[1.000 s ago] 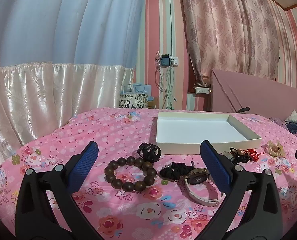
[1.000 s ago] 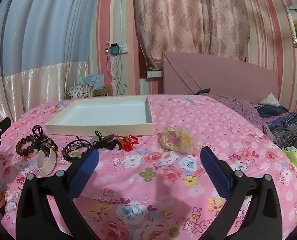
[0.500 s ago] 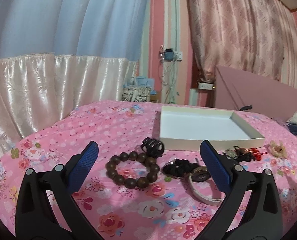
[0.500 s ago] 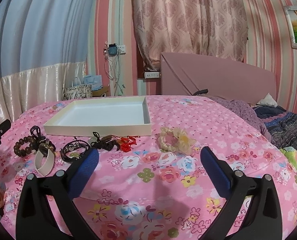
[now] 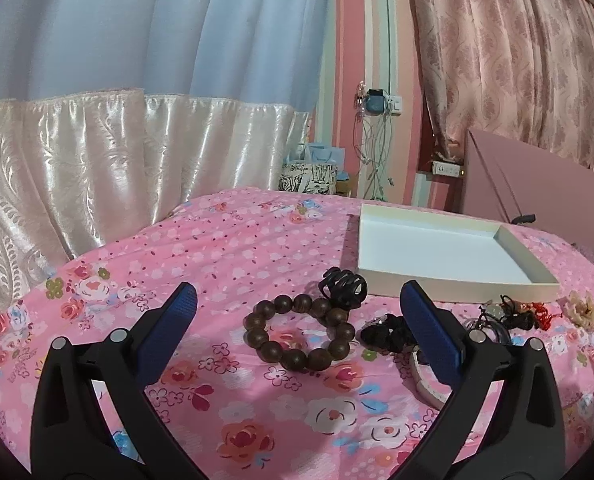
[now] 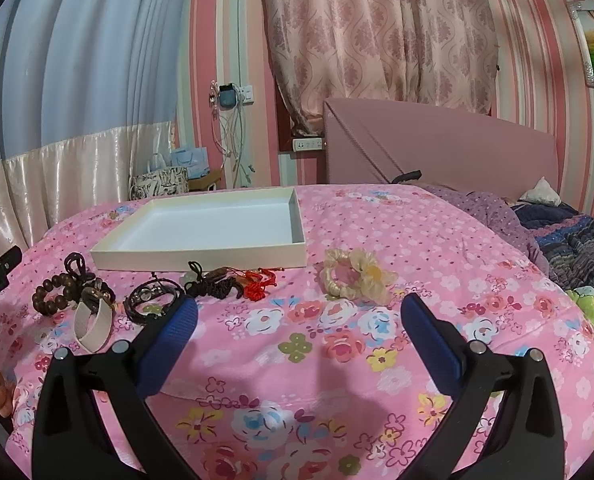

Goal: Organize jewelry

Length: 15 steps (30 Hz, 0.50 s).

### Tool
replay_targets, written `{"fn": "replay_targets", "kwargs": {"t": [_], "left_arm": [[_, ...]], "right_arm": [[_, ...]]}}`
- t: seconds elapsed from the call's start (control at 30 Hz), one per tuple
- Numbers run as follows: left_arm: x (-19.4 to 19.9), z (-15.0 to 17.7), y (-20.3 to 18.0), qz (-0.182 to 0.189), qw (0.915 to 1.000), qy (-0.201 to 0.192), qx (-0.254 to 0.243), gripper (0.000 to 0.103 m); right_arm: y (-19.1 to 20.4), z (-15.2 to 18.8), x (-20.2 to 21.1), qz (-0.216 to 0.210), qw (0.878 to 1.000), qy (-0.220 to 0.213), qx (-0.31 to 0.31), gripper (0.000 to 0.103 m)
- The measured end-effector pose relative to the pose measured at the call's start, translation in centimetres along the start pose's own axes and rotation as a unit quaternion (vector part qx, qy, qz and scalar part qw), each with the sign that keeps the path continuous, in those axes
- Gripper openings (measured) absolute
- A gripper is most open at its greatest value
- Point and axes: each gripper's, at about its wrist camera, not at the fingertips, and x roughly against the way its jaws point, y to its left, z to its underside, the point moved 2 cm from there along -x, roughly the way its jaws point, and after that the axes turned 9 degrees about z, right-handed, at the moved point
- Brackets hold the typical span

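A shallow white tray (image 5: pixel 453 282) (image 6: pixel 201 258) lies empty on the pink floral bedspread. In front of it lie a brown bead bracelet (image 5: pixel 297 334) (image 6: pixel 51 298), a black claw clip (image 5: pixel 343 290), a watch with a cream strap (image 6: pixel 93 320), dark cord bracelets (image 6: pixel 153 300), a red knotted cord (image 6: pixel 259 284) and a cream flower scrunchie (image 6: pixel 355 276). My left gripper (image 5: pixel 297 320) is open and empty, with the bead bracelet between its fingers. My right gripper (image 6: pixel 297 326) is open and empty, short of the scrunchie.
A pink headboard (image 6: pixel 437 148) and rumpled dark bedding (image 6: pixel 569 240) stand at the right. Cream curtains (image 5: pixel 97 168) hang left of the bed. A patterned bag (image 5: pixel 311 178) and hanging cables (image 5: pixel 373 152) stand by the far wall.
My left gripper has swung left, so the bead bracelet now sits centred between its fingers. My right gripper has hardly moved. Both stay open.
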Motion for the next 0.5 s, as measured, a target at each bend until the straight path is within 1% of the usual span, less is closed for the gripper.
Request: {"fn": "replay_targets", "kwargs": {"t": [0.17, 0.33, 0.5], "left_arm": [[-0.53, 0.62, 0.35, -0.005, 0.9999, 0.004, -0.010, 0.100], [-0.49, 0.60, 0.70, -0.006, 1.0000, 0.002, -0.007, 0.100], [-0.11, 0.56, 0.47, -0.003, 1.0000, 0.001, -0.005, 0.100]], "right_arm": [[-0.24, -0.01, 0.30, 0.002, 1.000, -0.006, -0.001, 0.101], [-0.10, -0.07, 0.23, 0.004, 1.000, 0.000, -0.001, 0.101], [-0.19, -0.14, 0.40, 0.008, 1.000, -0.004, -0.001, 0.101]]}}
